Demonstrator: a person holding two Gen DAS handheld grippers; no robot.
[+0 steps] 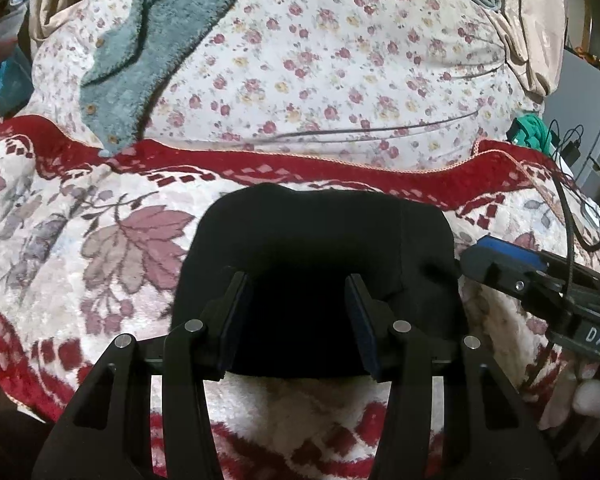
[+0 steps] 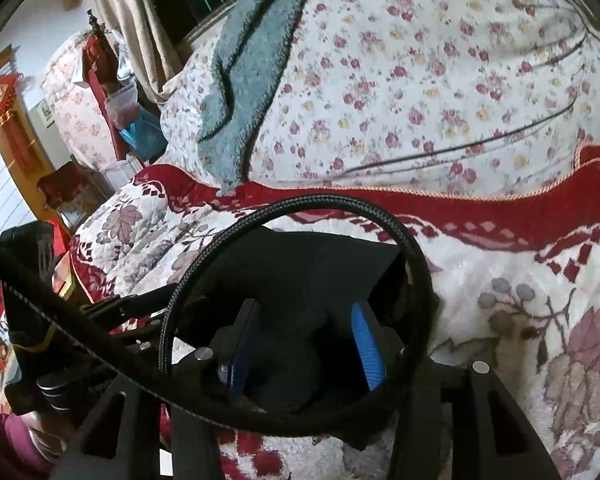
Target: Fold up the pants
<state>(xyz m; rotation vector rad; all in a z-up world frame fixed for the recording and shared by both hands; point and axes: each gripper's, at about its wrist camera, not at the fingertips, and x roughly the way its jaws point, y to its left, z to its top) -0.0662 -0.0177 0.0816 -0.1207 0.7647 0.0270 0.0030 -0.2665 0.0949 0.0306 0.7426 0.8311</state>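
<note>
Black pants folded on a floral blanket, both grippers spread

Black finger linkages of the left gripper (image 1: 298, 320) fill the bottom of the left wrist view, and its two dark pads are seen held apart, with nothing pinched; the folded black pants (image 1: 320, 248) lie beneath and between them, though whether the pads touch the cloth cannot be told. Only one piece of writing can be read: the white letters "DAS" on the body of the right gripper (image 1: 500, 256), which reaches in from the right edge with its blue pad just beside the pants' right side. In the right wrist view the right gripper's blue ribbed pads are seen parted, the black fabric lying in the gap between them without being squeezed. A braided black cable (image 2: 340, 216) is looped across that view, in front of the pants. The pants are laid as a compact dark bundle on a cream blanket (image 1: 100, 240) patterned with leaves and bordered in red. Beyond the red border a rose-print quilt (image 1: 340, 80) is spread, and a teal fleece garment (image 1: 148, 52) with buttons is draped over its left part
</note>
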